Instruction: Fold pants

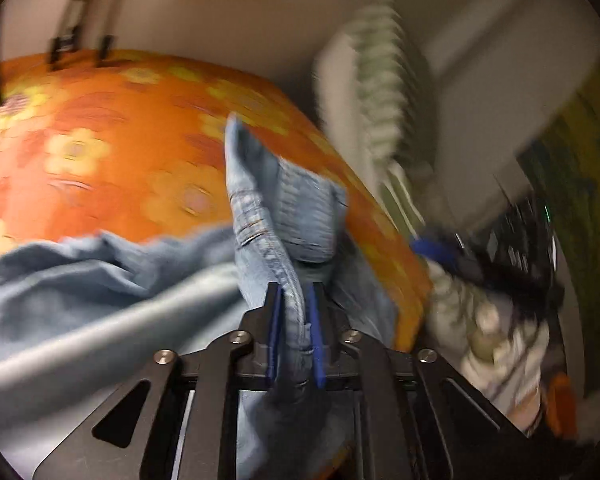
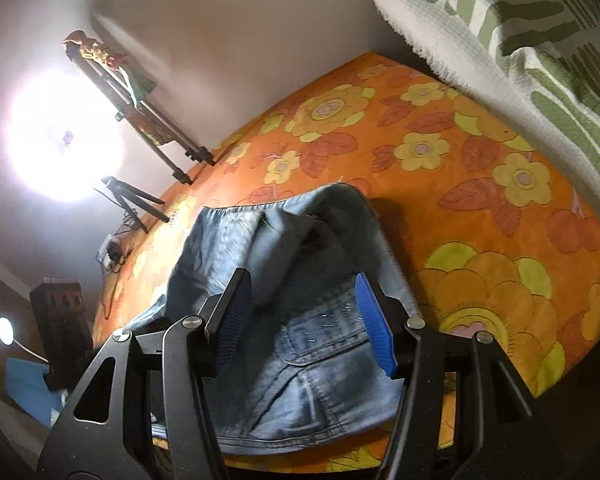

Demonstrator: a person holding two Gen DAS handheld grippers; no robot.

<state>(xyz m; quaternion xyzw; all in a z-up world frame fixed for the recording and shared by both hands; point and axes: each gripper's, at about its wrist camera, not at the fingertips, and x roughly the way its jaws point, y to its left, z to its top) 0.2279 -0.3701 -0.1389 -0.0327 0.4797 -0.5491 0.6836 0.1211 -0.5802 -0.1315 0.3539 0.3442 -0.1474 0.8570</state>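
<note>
The pants [image 2: 300,320], faded light-blue denim, lie rumpled on my orange flowered bed [image 2: 480,200]. My left gripper [image 1: 296,320] has its jaws pinched tight on a stitched hem fold. My right gripper [image 2: 300,320] hovers, jaws half open, holding nothing.

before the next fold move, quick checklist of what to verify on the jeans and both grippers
1. left gripper clamped on the jeans: ok, denim edge pinched between its pads.
2. right gripper gripping: not ok, jaws stand open over the waistband area, nothing pinched.
3. Jeans lying flat on the orange floral sheet: not ok, bunched and folded over.
4. Green patterned blanket apart from the jeans: ok.
5. Which part the left gripper holds: cannot tell, blurred.
</note>
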